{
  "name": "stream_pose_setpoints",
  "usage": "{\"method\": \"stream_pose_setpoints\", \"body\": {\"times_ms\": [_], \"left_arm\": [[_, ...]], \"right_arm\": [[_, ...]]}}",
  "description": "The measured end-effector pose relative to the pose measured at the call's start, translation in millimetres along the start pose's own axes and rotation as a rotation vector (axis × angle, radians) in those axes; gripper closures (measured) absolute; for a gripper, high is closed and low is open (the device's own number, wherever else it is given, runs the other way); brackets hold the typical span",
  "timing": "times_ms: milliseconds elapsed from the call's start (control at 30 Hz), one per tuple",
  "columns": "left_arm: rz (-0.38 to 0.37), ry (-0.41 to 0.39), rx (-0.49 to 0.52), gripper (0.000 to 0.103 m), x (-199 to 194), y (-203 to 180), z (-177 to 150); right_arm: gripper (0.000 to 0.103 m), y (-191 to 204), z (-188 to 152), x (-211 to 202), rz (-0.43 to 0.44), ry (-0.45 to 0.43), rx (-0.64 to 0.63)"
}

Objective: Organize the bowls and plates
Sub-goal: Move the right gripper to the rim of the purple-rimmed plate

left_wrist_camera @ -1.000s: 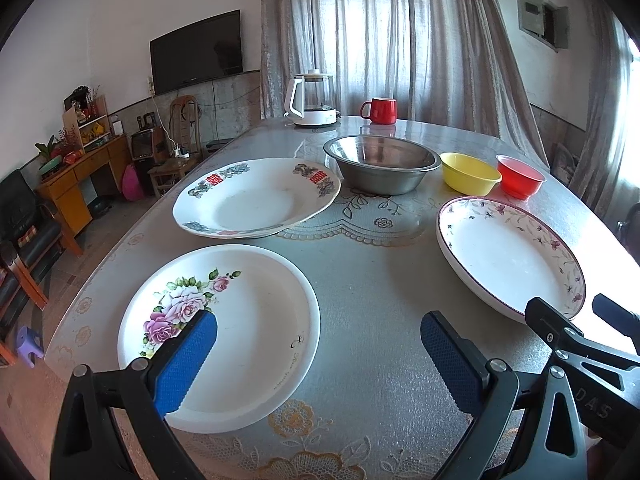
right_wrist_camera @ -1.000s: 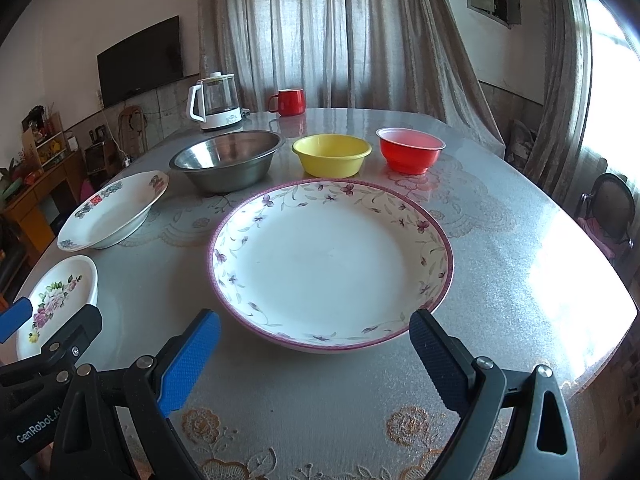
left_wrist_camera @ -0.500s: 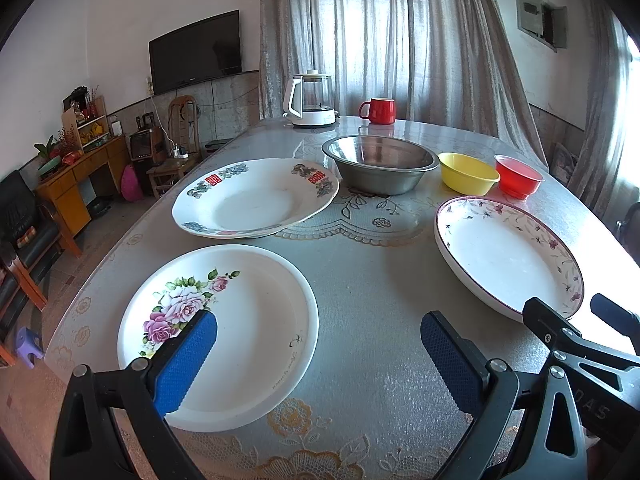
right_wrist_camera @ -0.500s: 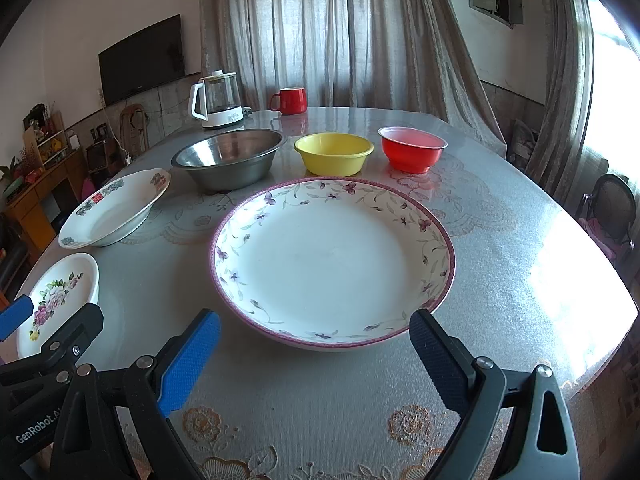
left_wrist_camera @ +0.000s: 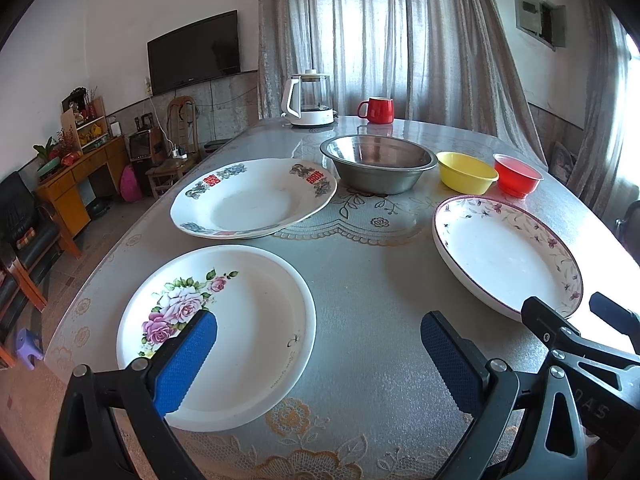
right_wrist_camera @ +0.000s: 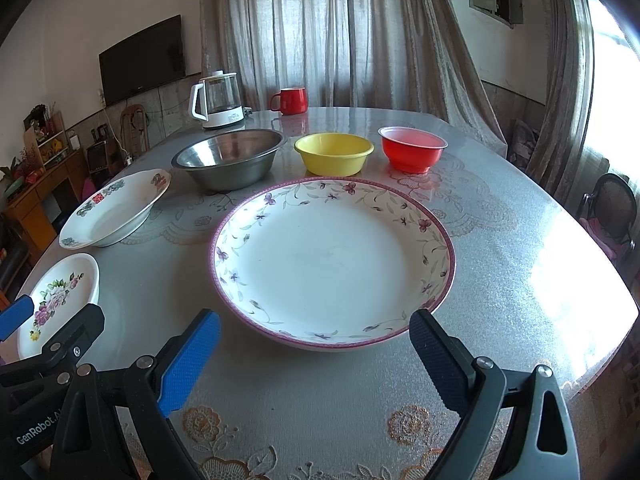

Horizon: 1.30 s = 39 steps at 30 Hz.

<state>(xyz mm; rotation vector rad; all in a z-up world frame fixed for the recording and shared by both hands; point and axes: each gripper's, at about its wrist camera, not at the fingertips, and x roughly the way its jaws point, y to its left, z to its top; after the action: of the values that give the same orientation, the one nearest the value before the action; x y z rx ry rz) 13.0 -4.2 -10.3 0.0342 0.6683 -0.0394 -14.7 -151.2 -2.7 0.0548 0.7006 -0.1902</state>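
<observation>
Left gripper wide open, empty, above the near edge of the rose plate on the table. Right gripper also wide open, empty, just short of the purple-rimmed plate. Third plate with red marks sits behind the rose plate; steel bowl, yellow bowl, red bowl in a row further back, apart.

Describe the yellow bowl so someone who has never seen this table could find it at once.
Start at the table's far side, where three bowls stand in a row behind the large purple-rimmed plate. The yellow bowl is the middle one, between the steel bowl and the red bowl. It is the only yellow dish.
</observation>
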Motion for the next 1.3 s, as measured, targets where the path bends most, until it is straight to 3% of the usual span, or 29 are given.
{"method": "stream_pose_setpoints", "body": {"times_ms": [533, 733, 933, 1067, 1300], "left_arm": [[-0.017, 0.02, 0.021, 0.001, 2.9, -8.6, 0.5], [-0.128, 0.08, -0.006, 0.0, 13.3, -6.1, 11.9], [-0.185, 0.104, 0.002, 0.0, 27.5, -11.9, 33.7], [-0.251, 0.105, 0.023, 0.001, 36.5, -22.8, 48.2], [-0.339, 0.199, -0.011, 0.011, 72.9, -41.9, 64.9]], "right_arm": [[0.006, -4.2, 1.6, 2.5, 0.012, -0.003, 0.008], [0.006, -21.5, 12.4, 4.6, 0.093, -0.012, 0.033], [0.006, -77.9, 33.2, 21.5, 0.206, 0.037, 0.19], [0.007, -114.7, 40.5, 43.7, 0.214, 0.087, 0.307], [0.022, -132.3, 52.0, 69.8, 0.177, 0.109, 0.277]]}}
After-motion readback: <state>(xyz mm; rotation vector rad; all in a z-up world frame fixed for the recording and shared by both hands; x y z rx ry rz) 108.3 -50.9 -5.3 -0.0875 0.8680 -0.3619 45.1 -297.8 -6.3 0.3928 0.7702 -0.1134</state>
